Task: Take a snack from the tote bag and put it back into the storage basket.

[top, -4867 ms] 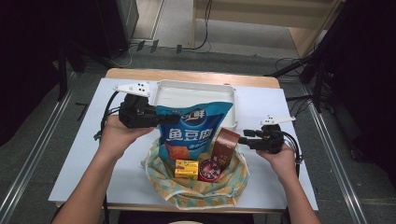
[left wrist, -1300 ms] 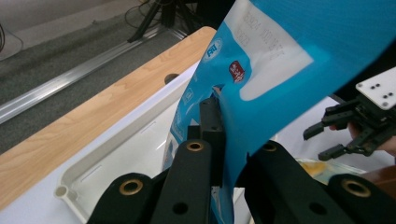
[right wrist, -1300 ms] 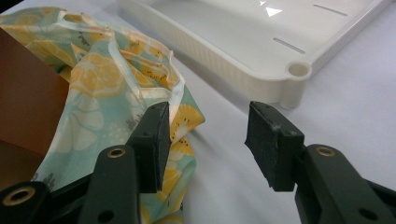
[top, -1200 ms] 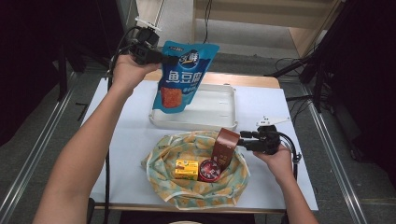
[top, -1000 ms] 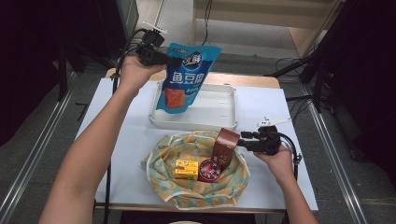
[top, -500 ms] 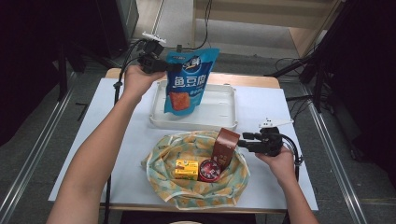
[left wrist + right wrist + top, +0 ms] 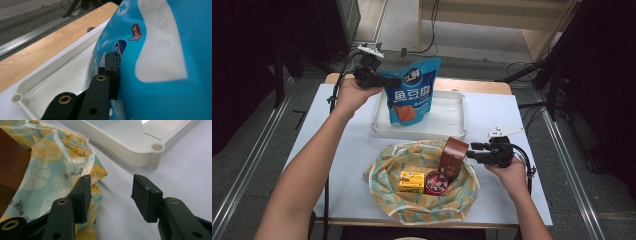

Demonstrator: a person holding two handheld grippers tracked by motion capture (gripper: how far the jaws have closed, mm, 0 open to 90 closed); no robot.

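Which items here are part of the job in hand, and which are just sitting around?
In play:
- blue snack bag, clamped in the left gripper
- white tray, under the bag
- patterned cloth bag
- brown box, yellow box, red tin inside it
- right gripper, open beside the cloth

Lying about:
- floor cables

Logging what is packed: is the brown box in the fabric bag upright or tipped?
Tipped: the brown box leans in the fabric bag, its top towards the right tool.
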